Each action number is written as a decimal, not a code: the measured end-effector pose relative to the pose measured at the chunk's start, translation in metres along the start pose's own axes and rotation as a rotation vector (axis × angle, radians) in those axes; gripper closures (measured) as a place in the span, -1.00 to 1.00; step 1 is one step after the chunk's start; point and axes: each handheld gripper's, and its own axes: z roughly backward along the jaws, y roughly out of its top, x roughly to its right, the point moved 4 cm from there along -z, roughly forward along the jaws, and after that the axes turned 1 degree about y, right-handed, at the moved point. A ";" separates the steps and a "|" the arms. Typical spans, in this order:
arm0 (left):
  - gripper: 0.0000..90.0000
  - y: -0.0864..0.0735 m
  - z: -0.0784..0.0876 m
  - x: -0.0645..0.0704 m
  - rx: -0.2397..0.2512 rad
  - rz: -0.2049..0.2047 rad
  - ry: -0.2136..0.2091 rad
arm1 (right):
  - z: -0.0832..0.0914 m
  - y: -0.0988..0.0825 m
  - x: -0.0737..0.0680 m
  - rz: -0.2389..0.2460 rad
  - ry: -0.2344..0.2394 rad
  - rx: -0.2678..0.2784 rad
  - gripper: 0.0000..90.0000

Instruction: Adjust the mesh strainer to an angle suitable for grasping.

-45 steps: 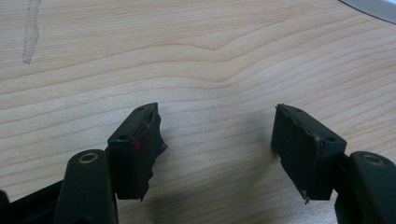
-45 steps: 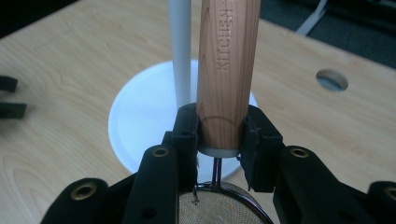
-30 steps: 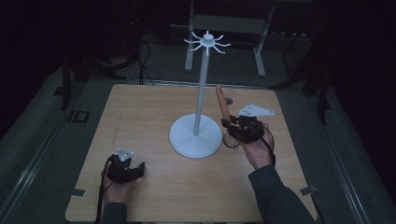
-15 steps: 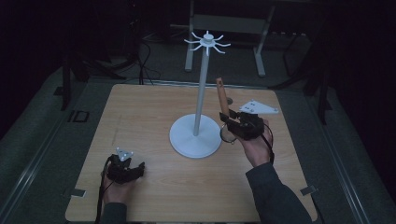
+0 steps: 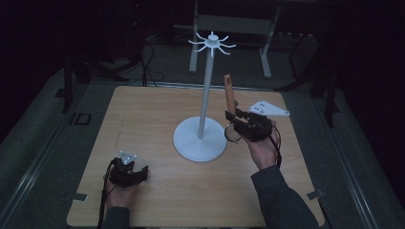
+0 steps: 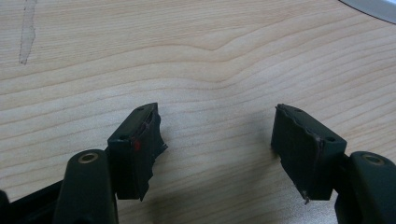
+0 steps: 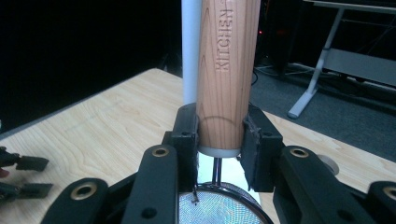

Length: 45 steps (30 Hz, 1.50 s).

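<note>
The right gripper (image 7: 218, 140) is clamped on the wooden handle (image 7: 227, 70) of a small mesh strainer (image 7: 219, 207) — its pads pinch the handle's lower end, just above the metal collar, with the sieve bowl hanging below the jaws. In the high view that gripper (image 5: 232, 118) holds the strainer (image 5: 233, 132) upright above the right half of the wooden table (image 5: 143, 119), handle tip pointing up, just beside the white hook stand (image 5: 204, 95). The left gripper (image 6: 215, 140) rests low over bare tabletop near the front left corner, jaws apart with nothing between them; it appears idle.

Farther off, the stand's pole rises from a round base (image 5: 199, 140) to a crown of radiating hooks (image 5: 212, 43), well above the handle tip.

The step in hand looks like carrying the strainer toward the stand to hang it. The next move likely calls for raising the handle end to hook height and lining up whatever hanging hole it has with one prong — that hole cannot be made out here — while keeping the bowl clear of the pole.
</note>
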 end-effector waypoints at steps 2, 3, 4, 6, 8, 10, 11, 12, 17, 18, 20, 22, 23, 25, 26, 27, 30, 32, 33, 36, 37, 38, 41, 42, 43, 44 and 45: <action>-0.26 0.000 0.000 0.000 0.000 -0.001 0.000 | 0.001 0.001 0.000 -0.008 0.005 0.007 0.55; -0.26 0.000 0.000 0.000 0.001 0.001 0.000 | 0.001 0.001 0.000 -0.010 0.008 0.009 0.55; -0.26 0.000 0.000 0.000 0.001 0.001 0.000 | 0.001 0.001 0.000 -0.011 0.007 0.012 0.55; -0.26 0.000 0.000 0.000 0.002 0.001 0.000 | 0.001 0.001 0.000 -0.016 0.011 0.016 0.55; -0.26 0.000 0.000 0.000 0.002 0.000 0.001 | 0.001 0.001 0.000 -0.017 0.012 0.019 0.55; -0.26 0.000 0.000 0.000 0.003 0.001 0.002 | 0.001 0.002 0.000 -0.015 0.013 0.022 0.55; -0.26 0.000 0.000 0.000 0.002 0.001 0.002 | 0.001 0.002 0.000 -0.016 0.013 0.023 0.55; -0.26 0.000 0.000 0.000 0.002 0.003 0.002 | 0.002 0.003 0.000 -0.018 0.013 0.025 0.55; -0.26 0.000 0.000 0.000 0.003 0.002 0.001 | 0.002 0.005 -0.001 -0.020 0.013 0.032 0.55; -0.26 0.000 0.000 0.000 0.003 0.001 0.002 | 0.002 0.005 -0.002 -0.016 0.013 0.034 0.55; -0.26 0.000 0.000 0.000 0.004 0.003 0.002 | 0.002 0.006 -0.003 -0.015 0.015 0.037 0.55; -0.26 0.000 0.000 0.000 0.003 0.005 0.002 | 0.003 0.008 -0.003 -0.011 0.016 0.040 0.55; -0.26 0.000 0.000 0.000 0.002 0.005 0.002 | 0.003 0.008 -0.004 -0.012 0.018 0.041 0.55; -0.26 0.000 0.000 0.000 0.002 0.004 0.001 | 0.003 0.010 -0.004 -0.009 0.018 0.044 0.55; -0.26 0.000 0.000 0.000 0.001 0.003 0.001 | 0.004 0.010 -0.004 -0.009 0.018 0.046 0.55; -0.26 0.000 0.000 0.000 0.000 0.003 0.001 | 0.004 0.011 -0.004 -0.010 0.019 0.046 0.55; -0.26 0.000 0.000 0.000 0.003 0.001 0.001 | 0.004 0.011 -0.004 -0.009 0.017 0.051 0.55; -0.26 0.000 0.000 0.000 0.002 0.001 0.001 | 0.005 0.011 -0.004 -0.011 0.018 0.053 0.55; -0.26 0.000 0.000 0.000 0.002 0.001 0.001 | 0.005 0.011 -0.003 -0.010 0.019 0.054 0.55; -0.26 0.000 0.000 0.000 0.000 0.003 0.001 | 0.006 0.012 -0.003 -0.011 0.020 0.055 0.55; -0.27 0.000 0.000 0.000 0.000 0.002 0.000 | 0.006 0.012 -0.003 -0.011 0.022 0.056 0.55; -0.27 0.000 0.000 0.000 0.001 0.001 0.000 | 0.006 0.013 -0.003 -0.012 0.021 0.057 0.55; -0.26 0.000 0.000 0.000 0.001 0.000 0.001 | 0.007 0.014 -0.003 -0.014 0.020 0.064 0.55; -0.27 0.000 0.000 0.000 0.001 0.000 0.001 | 0.007 0.014 -0.003 -0.015 0.021 0.066 0.55; -0.27 0.000 0.000 0.000 0.001 -0.001 0.001 | 0.008 0.014 -0.003 -0.017 0.021 0.068 0.55; -0.26 0.000 0.000 0.000 0.001 -0.001 0.001 | 0.009 0.015 -0.002 -0.016 0.021 0.071 0.55; -0.27 0.000 0.000 0.000 0.001 0.000 0.001 | 0.009 0.016 -0.002 -0.015 0.021 0.072 0.55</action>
